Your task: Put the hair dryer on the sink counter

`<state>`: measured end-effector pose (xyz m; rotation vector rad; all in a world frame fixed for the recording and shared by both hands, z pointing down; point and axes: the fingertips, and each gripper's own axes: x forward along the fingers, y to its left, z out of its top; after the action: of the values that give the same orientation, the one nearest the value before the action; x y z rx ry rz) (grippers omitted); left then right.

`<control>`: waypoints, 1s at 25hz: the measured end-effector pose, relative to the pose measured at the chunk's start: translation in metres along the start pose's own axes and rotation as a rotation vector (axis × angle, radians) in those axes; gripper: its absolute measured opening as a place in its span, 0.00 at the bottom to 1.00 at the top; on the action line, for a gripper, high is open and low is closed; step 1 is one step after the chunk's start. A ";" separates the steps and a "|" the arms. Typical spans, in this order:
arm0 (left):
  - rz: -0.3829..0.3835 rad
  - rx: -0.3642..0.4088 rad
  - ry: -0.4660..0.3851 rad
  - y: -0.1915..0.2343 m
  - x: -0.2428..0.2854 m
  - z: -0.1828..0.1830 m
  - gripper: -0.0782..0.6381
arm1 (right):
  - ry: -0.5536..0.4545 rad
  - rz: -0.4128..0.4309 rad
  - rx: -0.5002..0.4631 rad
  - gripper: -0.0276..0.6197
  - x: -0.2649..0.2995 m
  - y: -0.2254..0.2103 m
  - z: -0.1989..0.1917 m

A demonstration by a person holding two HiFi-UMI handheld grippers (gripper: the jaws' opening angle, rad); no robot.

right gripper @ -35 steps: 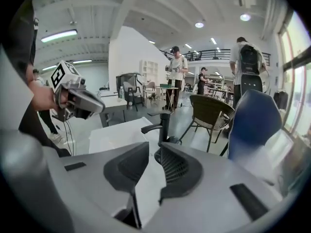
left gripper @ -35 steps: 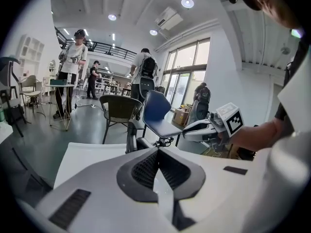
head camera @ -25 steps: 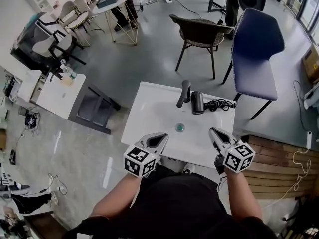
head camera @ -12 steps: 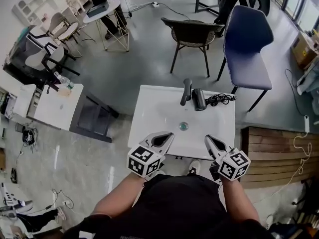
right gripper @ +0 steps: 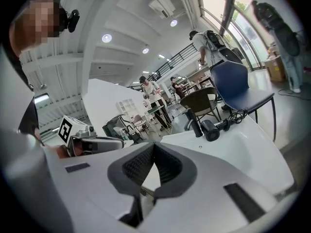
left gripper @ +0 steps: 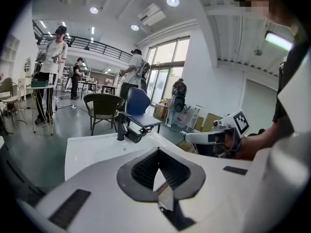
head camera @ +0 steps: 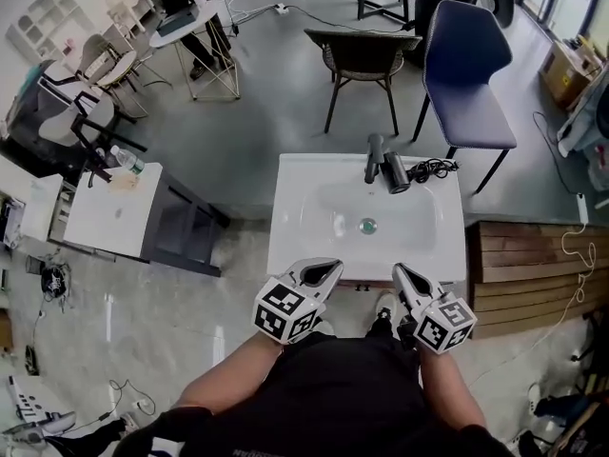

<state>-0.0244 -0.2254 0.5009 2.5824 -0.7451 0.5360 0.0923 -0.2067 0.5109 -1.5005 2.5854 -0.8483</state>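
The black hair dryer (head camera: pixel 394 173) lies on the white sink counter (head camera: pixel 295 217) at its far edge, right of the black faucet (head camera: pixel 373 157). Its coiled cord (head camera: pixel 434 168) trails to the right. The hair dryer (left gripper: pixel 134 136) also shows in the left gripper view, and the hair dryer (right gripper: pixel 212 129) in the right gripper view. My left gripper (head camera: pixel 328 268) and right gripper (head camera: pixel 400 271) hover at the counter's near edge, far from the dryer. Both are shut and hold nothing.
A blue chair (head camera: pixel 466 74) and a wicker chair (head camera: pixel 362 50) stand behind the sink. A white side table (head camera: pixel 109 212) with a bottle is at the left. Wooden boards (head camera: pixel 533 265) lie on the floor to the right. People stand in the background.
Both grippers have drawn back from over the counter to its near edge. The hair dryer has stayed where it lies on the counter.
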 end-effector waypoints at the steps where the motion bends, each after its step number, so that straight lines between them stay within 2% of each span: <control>1: -0.008 0.005 0.005 0.001 -0.004 -0.004 0.11 | -0.004 -0.008 -0.001 0.05 -0.001 0.006 -0.005; 7: -0.073 0.030 0.015 -0.006 -0.019 -0.020 0.11 | -0.019 -0.057 -0.009 0.05 -0.016 0.038 -0.033; 12: -0.104 0.053 0.025 -0.014 -0.022 -0.026 0.11 | -0.023 -0.077 -0.008 0.05 -0.026 0.042 -0.043; 17: -0.080 0.043 0.008 -0.022 -0.022 -0.021 0.11 | 0.004 -0.052 -0.031 0.05 -0.030 0.036 -0.038; 25: -0.017 0.000 -0.053 -0.037 -0.008 -0.003 0.11 | 0.050 0.034 -0.139 0.05 -0.033 0.026 -0.009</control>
<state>-0.0105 -0.1922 0.4903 2.6090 -0.7402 0.4642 0.0861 -0.1661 0.4985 -1.4809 2.7502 -0.7247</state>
